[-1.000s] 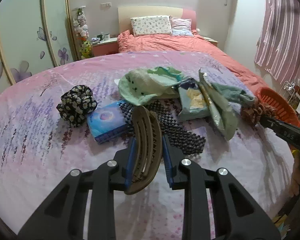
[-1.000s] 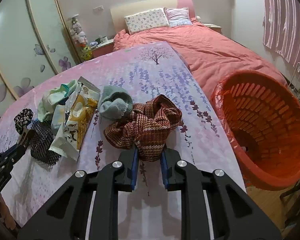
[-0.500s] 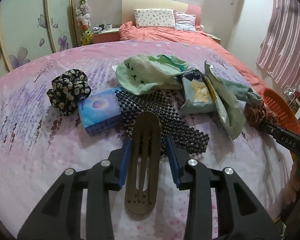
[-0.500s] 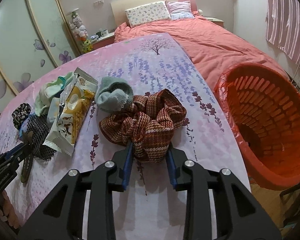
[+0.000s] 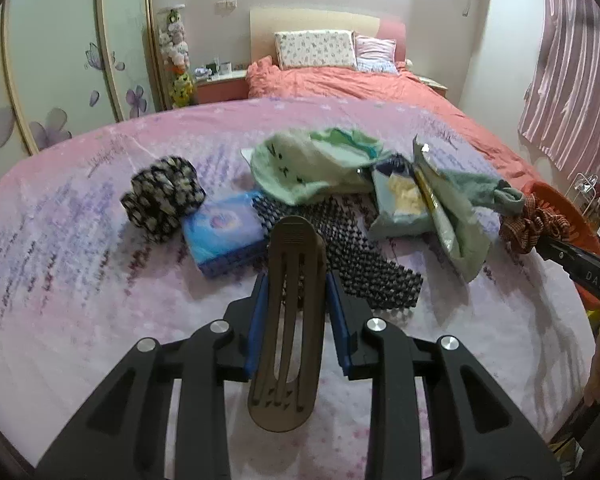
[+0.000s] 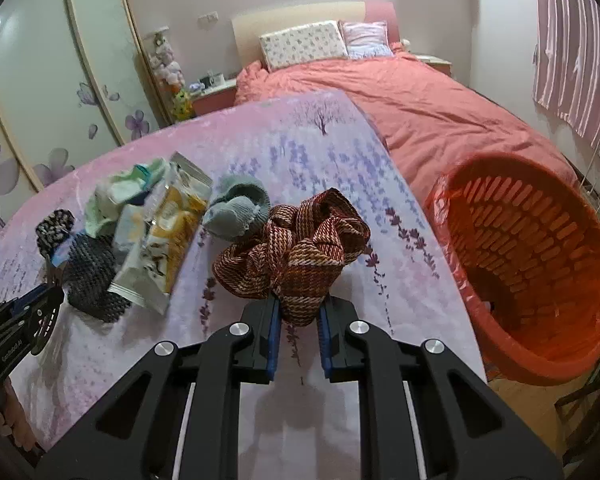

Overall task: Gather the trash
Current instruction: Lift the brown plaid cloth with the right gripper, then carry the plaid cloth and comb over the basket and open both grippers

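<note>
My left gripper (image 5: 296,284) has a long brown hair clip (image 5: 288,344) standing flat between its blue pads, and the jaws are closing on its sides. My right gripper (image 6: 299,304) is closing on the lower fold of a red-brown plaid cloth bundle (image 6: 300,252), which sits on the lilac tablecloth. A crumpled snack wrapper (image 6: 168,232) lies left of the bundle. To its right, off the table's edge, stands the orange basket (image 6: 540,248) lined with a red bag.
On the table lie a black floral scrunchie (image 5: 162,200), a blue tissue pack (image 5: 224,236), a black mesh piece (image 5: 352,256), a pale green cloth (image 5: 312,164) and a grey-green sock (image 6: 238,208). A bed stands behind.
The brown clip has turned from edge-on to flat between the left pads. Both pairs of jaws widened half a second ago and have closed in again. Neither hand has shifted much.
</note>
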The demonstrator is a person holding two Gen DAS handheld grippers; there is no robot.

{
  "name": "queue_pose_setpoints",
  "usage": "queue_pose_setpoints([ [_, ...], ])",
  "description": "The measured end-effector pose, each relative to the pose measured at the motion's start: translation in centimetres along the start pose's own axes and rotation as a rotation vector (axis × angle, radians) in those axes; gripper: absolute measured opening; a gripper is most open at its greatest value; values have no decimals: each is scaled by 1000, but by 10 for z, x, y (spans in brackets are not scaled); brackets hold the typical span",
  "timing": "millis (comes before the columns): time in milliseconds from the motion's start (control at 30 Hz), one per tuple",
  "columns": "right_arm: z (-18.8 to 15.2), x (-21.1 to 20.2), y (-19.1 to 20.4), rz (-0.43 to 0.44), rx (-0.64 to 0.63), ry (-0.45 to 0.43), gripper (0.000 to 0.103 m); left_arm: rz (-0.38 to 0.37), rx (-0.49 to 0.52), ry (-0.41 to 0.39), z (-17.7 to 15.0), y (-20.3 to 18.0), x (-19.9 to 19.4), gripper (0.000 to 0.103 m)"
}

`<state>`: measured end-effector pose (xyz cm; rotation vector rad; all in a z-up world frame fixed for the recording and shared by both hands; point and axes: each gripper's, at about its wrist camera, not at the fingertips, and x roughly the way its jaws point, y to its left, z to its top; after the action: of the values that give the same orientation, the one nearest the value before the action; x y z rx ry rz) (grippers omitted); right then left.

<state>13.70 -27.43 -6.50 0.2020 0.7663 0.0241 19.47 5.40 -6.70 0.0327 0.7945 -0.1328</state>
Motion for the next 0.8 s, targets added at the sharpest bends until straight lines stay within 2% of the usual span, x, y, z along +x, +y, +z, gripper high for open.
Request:
queue_pose_setpoints([
  [167, 7, -14, -3, 24, 25, -40, 16, -2, -6, -30, 9, 0, -17, 30],
  [400, 24, -50, 10, 134, 29, -138, 16, -27, 8, -90, 26, -11, -38, 30],
  [467, 29, -58, 17, 107, 4, -165, 16, -36, 10, -96, 31, -15, -41, 30],
  [600, 33, -67, 22, 111, -10, -186, 16, -62, 24, -108, 41, -24, -48, 30],
  [800, 37, -86, 6, 84, -4, -230, 16, -94, 75, -139, 56, -51, -63, 30],
])
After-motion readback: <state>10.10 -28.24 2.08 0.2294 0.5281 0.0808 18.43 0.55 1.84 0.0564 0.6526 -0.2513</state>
